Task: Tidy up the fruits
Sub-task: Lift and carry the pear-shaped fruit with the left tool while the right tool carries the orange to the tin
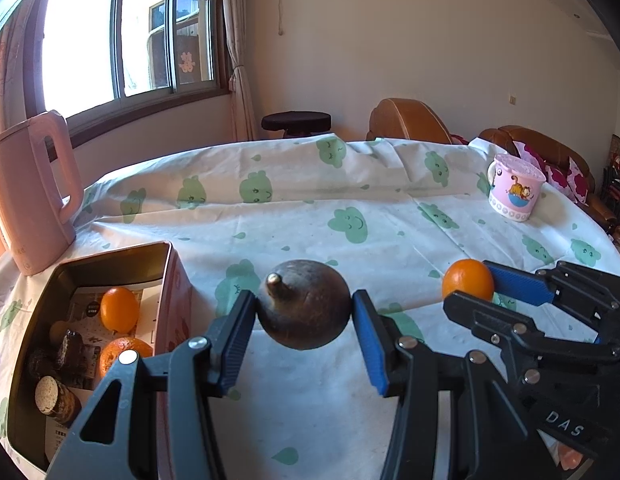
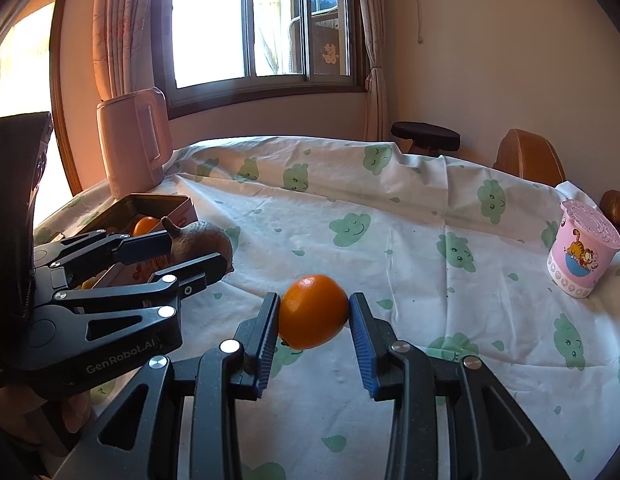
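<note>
My left gripper [image 1: 304,314] points level across the table, its blue pads clamped on either flank of a brown pear-shaped fruit [image 1: 304,304], stem nub tilted toward the left. The fruit appears lifted off the tablecloth [image 1: 389,216], just right of the open tin box [image 1: 166,276].

My right gripper [image 2: 313,312] reaches forward at similar height, jaws closed on an orange [image 2: 313,311], pads touching both sides (a shadow lies on the cloth beneath it). Each gripper is visible from the other's camera, side by side and near one another.

The box holds two oranges [image 1: 118,308] and several dark items [image 1: 70,350] I cannot identify; its near corner is cut off by the left gripper frame. From the right wrist view most of the box is hidden behind the left gripper.

A pink kettle [image 1: 34,192] stands behind the box; a pink cartoon cup [image 1: 513,188] sits well apart at the far right.
</note>
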